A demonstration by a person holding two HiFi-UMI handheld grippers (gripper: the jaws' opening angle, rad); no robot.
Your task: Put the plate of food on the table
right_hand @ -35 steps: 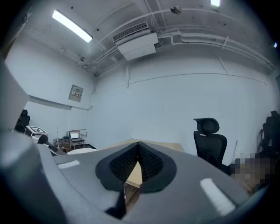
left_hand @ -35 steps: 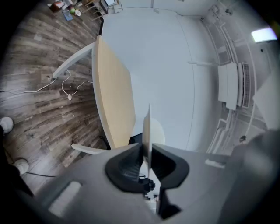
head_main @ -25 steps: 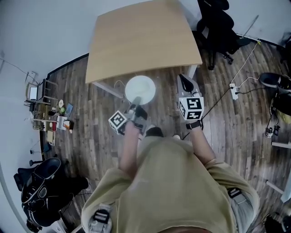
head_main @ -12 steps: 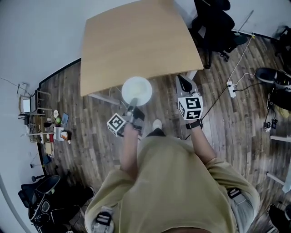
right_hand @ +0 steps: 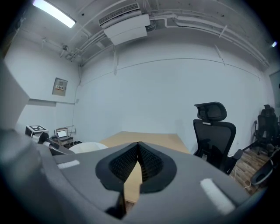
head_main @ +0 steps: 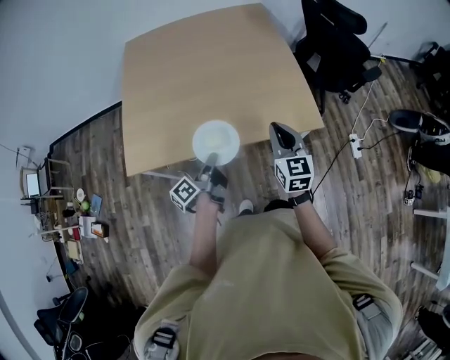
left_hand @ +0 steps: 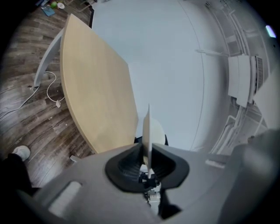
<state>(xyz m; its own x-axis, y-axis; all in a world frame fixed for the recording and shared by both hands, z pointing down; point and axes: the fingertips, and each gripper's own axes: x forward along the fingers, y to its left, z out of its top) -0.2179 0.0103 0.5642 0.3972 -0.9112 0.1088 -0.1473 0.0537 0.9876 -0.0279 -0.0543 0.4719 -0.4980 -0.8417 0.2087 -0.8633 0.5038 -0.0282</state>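
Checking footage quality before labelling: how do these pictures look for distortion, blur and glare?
Head view: heavy fisheye bows the table edges; the plate is washed-out white. Left gripper view: dark corners, scene tipped sideways, foreground soft up close. Right gripper view: ceiling light glares upper left, dark corners too.

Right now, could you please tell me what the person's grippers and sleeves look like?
The left gripper and right gripper each have a light grey body, black ribbed pads and a white cube with black square markers. The person wears a beige short-sleeved shirt, with a dark band at the right wrist.
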